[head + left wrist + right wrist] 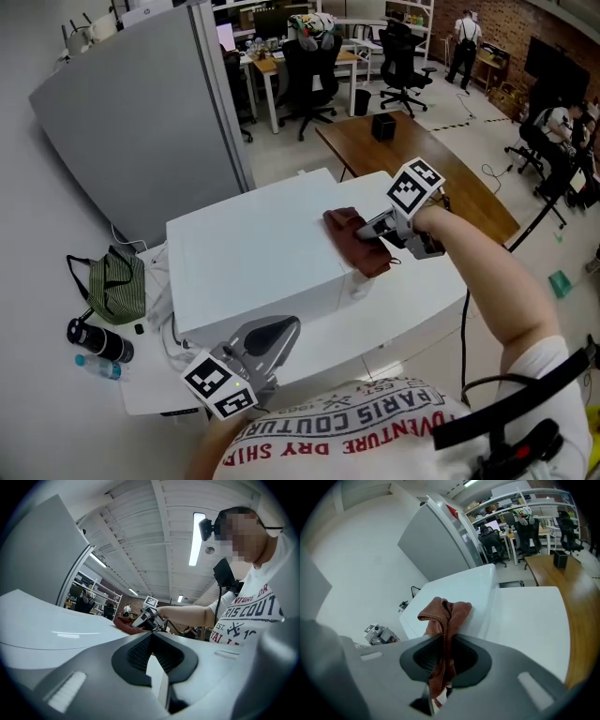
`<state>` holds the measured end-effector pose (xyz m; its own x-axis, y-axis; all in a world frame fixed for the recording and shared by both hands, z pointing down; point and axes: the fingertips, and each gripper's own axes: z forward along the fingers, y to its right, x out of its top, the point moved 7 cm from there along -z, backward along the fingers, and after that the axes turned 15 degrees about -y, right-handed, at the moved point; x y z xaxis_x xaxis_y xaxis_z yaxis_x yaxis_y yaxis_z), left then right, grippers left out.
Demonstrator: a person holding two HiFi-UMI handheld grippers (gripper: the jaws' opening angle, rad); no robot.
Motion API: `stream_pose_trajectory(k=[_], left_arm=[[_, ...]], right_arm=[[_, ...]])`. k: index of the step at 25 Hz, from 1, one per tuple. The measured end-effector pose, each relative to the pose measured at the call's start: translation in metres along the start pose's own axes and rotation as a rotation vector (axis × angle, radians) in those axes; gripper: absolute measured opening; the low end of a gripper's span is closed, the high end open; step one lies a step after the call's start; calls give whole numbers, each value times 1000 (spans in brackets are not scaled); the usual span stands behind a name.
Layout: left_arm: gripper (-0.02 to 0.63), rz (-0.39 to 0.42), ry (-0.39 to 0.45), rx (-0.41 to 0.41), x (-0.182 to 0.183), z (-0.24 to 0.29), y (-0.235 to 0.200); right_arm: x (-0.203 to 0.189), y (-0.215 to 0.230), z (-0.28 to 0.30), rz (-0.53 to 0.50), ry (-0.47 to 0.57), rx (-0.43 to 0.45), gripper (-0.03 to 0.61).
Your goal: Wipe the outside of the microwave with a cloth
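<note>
Closest to the person, the left gripper (281,330) sits low at the near face of the microwave (253,258), its fingers pressed together with nothing between them. They may be touching the white casing, though the angle does not settle it. The microwave stands on a white tabletop (417,302). The brown-red cloth (357,243) lies on its top, toward the right side, with one end drooping over the right edge. The right gripper (377,229) comes in from the right, its fingers pinching a bunched fold of the cloth, which rests against the top panel. To the left of the microwave, on the same tabletop, lie a green striped bag (118,287), a black cylinder (99,341) and a small clear bottle (97,367). Behind the microwave rises a grey partition (131,122). Farther off stand a brown wooden table (422,164) and black office chairs (309,70).
</note>
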<state>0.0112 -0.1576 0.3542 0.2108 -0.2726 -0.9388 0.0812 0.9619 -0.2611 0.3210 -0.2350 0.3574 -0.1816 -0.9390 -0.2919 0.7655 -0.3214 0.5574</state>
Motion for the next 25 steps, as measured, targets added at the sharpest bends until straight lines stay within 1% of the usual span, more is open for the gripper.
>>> stream_pose_trajectory(k=[2, 5, 7, 10, 12, 16, 18, 21, 23, 25], left_arm=[[5, -1, -2, -7, 1, 4, 1], [6, 1, -4, -5, 1, 4, 3], [6, 0, -3, 4, -1, 0, 2], [6, -9, 0, 27, -6, -13, -2], [6, -15, 6, 57, -9, -26, -3], [6, -20, 17, 122, -11, -54, 3], [6, -30, 26, 170, -11, -71, 8], [6, -55, 52, 269, -23, -110, 3], [5, -78, 75, 334, -33, -137, -3], [5, -98, 93, 392, -41, -160, -3]], right_arm=[[-5, 6, -7, 19, 1, -3, 41], [-6, 7, -8, 12, -10, -8, 41], [-3, -2, -9, -13, -12, 0, 40], [11, -28, -10, -98, -18, -7, 40], [29, -52, -6, -167, -24, 4, 40], [70, -111, 5, -300, 2, 71, 41], [94, -142, 18, -366, 6, 103, 41], [141, -183, 67, -449, -29, 150, 41], [169, -204, 104, -481, -61, 172, 41], [187, -220, 136, -495, -95, 184, 41]])
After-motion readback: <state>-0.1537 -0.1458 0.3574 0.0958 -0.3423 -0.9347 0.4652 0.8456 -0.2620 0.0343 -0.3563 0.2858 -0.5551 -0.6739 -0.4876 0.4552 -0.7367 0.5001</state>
